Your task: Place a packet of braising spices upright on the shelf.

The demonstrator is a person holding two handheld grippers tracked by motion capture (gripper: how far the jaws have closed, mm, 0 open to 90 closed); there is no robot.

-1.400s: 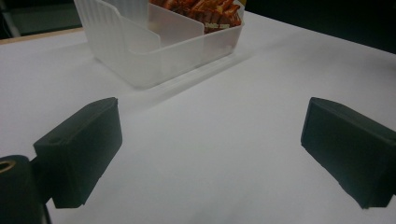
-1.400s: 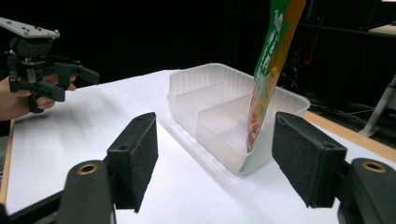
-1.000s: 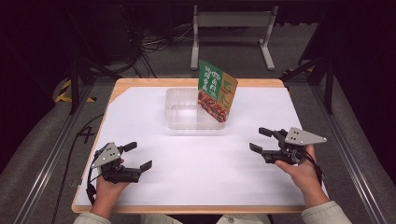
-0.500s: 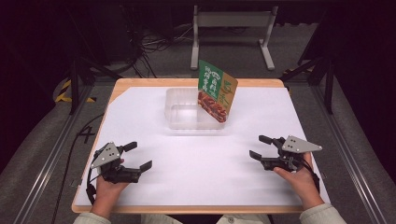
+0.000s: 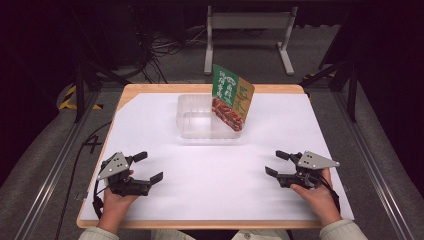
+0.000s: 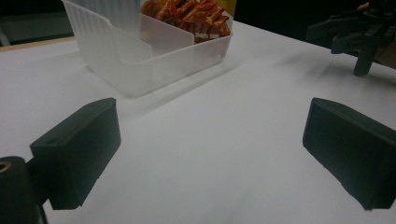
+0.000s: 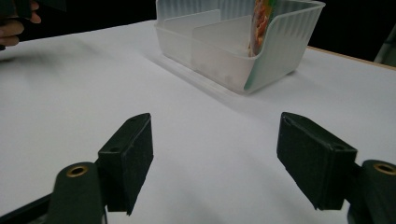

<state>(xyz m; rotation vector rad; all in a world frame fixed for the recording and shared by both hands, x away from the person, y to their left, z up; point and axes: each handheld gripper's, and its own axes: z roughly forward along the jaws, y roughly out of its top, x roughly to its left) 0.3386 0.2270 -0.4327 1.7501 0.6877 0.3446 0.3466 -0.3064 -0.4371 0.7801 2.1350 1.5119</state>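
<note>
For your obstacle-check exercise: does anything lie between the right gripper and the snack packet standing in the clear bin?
Nothing visible does. Bare white table surface separates the open right gripper from the clear bin, where the snack packet leans at the right end.

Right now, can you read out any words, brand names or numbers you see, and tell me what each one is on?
Snack packet standing in the clear plastic bin: large pale characters on the green top, too blurred to read.
Same packet, small white line under the food picture: too small to read.
Nothing else carries text.
</note>
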